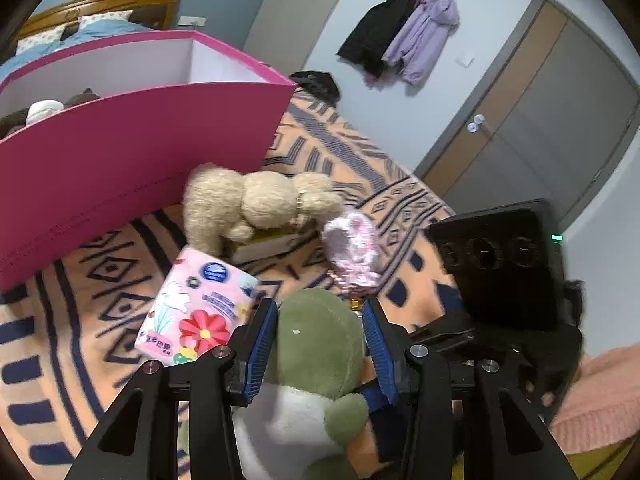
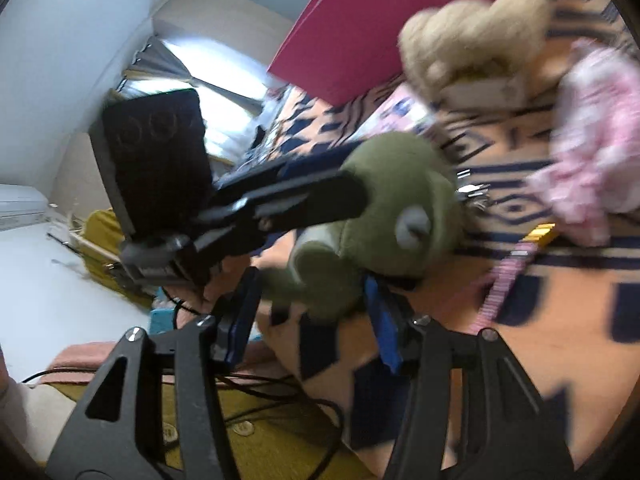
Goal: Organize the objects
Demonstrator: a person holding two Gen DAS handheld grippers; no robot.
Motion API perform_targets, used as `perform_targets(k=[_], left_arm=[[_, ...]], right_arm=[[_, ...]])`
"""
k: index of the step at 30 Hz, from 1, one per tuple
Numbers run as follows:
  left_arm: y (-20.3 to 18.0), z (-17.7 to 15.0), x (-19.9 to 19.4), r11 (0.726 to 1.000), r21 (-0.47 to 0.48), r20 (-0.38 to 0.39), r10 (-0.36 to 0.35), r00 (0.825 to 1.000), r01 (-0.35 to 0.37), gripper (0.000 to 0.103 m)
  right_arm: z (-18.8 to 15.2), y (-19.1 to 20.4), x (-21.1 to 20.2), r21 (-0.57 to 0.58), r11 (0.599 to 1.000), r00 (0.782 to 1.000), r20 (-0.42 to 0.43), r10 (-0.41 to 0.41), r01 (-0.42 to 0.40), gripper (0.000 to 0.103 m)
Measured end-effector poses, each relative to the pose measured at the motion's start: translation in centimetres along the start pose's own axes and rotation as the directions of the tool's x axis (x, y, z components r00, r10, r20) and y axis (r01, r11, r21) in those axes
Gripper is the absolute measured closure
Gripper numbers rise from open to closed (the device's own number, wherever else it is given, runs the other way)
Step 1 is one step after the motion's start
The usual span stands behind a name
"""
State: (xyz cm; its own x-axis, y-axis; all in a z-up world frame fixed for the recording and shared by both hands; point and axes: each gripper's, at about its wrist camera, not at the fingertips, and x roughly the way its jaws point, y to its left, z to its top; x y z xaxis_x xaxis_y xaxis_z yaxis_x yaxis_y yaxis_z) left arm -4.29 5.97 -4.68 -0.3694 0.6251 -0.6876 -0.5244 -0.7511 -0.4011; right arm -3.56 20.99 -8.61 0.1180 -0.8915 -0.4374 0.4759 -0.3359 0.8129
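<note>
Green plush [image 1: 316, 332]: we've got left tool [image 1: 320, 320] clenched on it, right tool [image 2: 316, 300] can't tell; next lift into pink box [image 1: 132, 140] behind.

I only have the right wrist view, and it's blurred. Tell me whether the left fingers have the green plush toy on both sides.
Observer: Yes; in the left wrist view both blue pads of the left gripper press the green plush toy at its sides.
Operator: Report what's in the pink box.
Observer: The pink box is open-topped; a white object and something brown show above its rim.
Operator: Say what lies beside that gripper.
Observer: A pink tissue pack with a red flower print, on the patterned blanket.
</note>
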Motion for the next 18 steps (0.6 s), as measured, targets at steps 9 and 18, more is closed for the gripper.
perform_targets(k=[9,18], left_arm=[[1.2,-2.9,-6.2,0.994,-0.065,0.160,0.098,0.982,-0.089,0.043],[0.0,-6.5,-8.1,0.994,-0.075,0.164,0.097,0.982,-0.086,0.039]], right_arm=[[0.0,3.2,-3.1,-0.203,0.946,0.967,0.031,-0.253,0.254,0.047],[2.4,3.0,-3.0,-0.214,0.910,0.932,0.163,-0.325,0.355,0.035]])
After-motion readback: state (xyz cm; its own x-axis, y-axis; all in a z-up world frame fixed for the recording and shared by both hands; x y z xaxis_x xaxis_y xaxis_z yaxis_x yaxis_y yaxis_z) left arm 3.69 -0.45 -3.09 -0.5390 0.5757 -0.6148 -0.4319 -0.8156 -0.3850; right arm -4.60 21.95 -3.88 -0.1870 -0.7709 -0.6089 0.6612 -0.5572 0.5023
